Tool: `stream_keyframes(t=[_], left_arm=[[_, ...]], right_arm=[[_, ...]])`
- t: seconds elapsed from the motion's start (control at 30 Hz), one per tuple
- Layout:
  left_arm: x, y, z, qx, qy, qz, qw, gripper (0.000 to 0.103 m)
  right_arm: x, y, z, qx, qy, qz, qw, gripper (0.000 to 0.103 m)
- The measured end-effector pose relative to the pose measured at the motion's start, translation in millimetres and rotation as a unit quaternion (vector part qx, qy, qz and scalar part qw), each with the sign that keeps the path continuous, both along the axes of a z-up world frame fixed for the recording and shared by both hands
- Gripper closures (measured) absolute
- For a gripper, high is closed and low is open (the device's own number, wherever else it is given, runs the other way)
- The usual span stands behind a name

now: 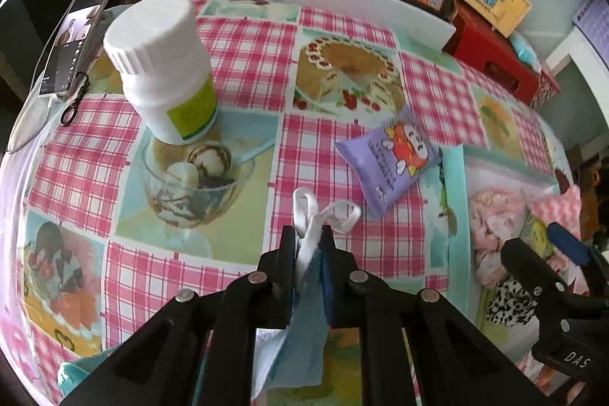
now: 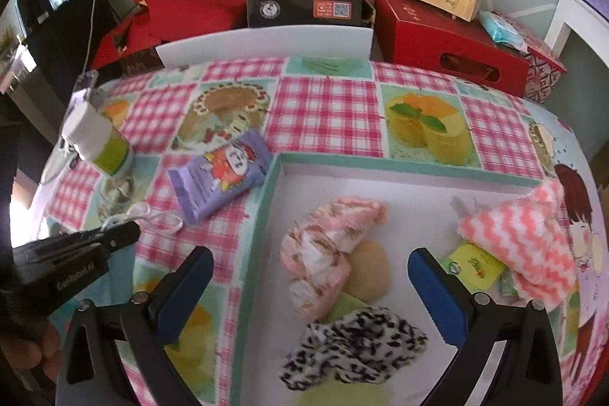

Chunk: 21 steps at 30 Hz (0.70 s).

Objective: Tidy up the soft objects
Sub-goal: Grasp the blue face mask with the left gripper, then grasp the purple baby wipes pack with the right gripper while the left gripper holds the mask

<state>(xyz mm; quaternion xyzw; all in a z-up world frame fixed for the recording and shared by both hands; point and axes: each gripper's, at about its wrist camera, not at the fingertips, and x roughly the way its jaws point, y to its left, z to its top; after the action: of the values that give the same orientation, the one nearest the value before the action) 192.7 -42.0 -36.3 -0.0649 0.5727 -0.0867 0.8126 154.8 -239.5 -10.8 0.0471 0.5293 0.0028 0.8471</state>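
Left tongs [image 1: 309, 250] pinch a blue face mask [image 1: 304, 341] — white ear loops [image 1: 327, 215] protruding.

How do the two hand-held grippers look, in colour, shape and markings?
Both are black plastic with scissor-like linkage arms joined by round silver pins, and the fingers carry blue pads. The left hand-held gripper shows white lettering on its side in the right wrist view; the right hand-held gripper shows white letters "DAS" in the left wrist view. No cables or sleeves are visible.

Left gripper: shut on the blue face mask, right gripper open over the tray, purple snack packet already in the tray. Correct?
Not quite. The purple snack packet lies on the tablecloth, outside the tray, beside its left wall, as the right wrist view shows. The rest holds: the left gripper is shut on the blue face mask, and the right gripper is open over the tray.
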Motion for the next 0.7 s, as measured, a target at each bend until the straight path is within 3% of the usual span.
stream_keyframes(t=[0.3,0.4,0.7], left_arm=[[-2.9,13.0,3.7,-0.021,-0.014,0.026,0.9993,0.091],[-0.8,14.7,4.7,-0.032,-0.018,0.033,0.9988,0.091],[-0.3,27.5,9.8,-0.056,-0.03,0.053,0.9966,0.091]], right_arm=[[24.0,23.2,0.0,0.048,0.006,0.014,0.999,0.0],[35.6,32.0,2.7,0.063,0.014,0.02,0.998,0.008],[65.1,48.5,-0.2,0.117,0.047,0.014,0.992,0.015]])
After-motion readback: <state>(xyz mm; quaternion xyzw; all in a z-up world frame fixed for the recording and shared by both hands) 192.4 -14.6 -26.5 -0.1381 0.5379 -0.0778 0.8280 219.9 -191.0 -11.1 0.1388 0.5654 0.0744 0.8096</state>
